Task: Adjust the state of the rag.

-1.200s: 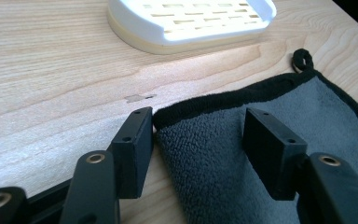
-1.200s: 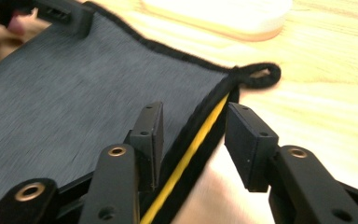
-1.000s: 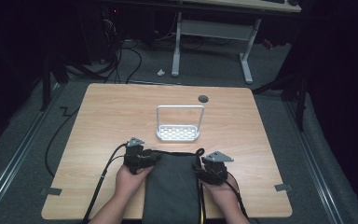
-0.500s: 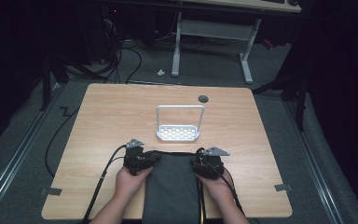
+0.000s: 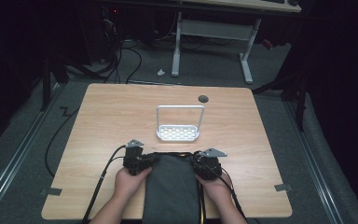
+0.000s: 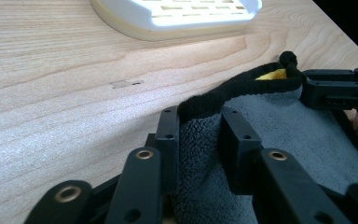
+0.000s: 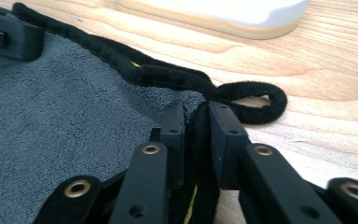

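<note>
A dark grey towel with a black trim lies at the table's near edge between the person's hands. My left gripper is at its far left corner. In the left gripper view the jaws have just been closing, and grey pile fills the gap between them. My right gripper is at the far right corner. In the right gripper view its jaws have also been closing and pinch the black trim, with the towel spread to the left.
A white perforated rack with a hoop handle stands just beyond the towel on the wooden table. A dark round grommet sits near the far edge. Tape marks lie at the near corners. Cables trail off the left gripper.
The right gripper has shifted a little inward to the towel's corner. Both pairs of jaws have closed onto the towel's far corners. The towel lies where it was.
</note>
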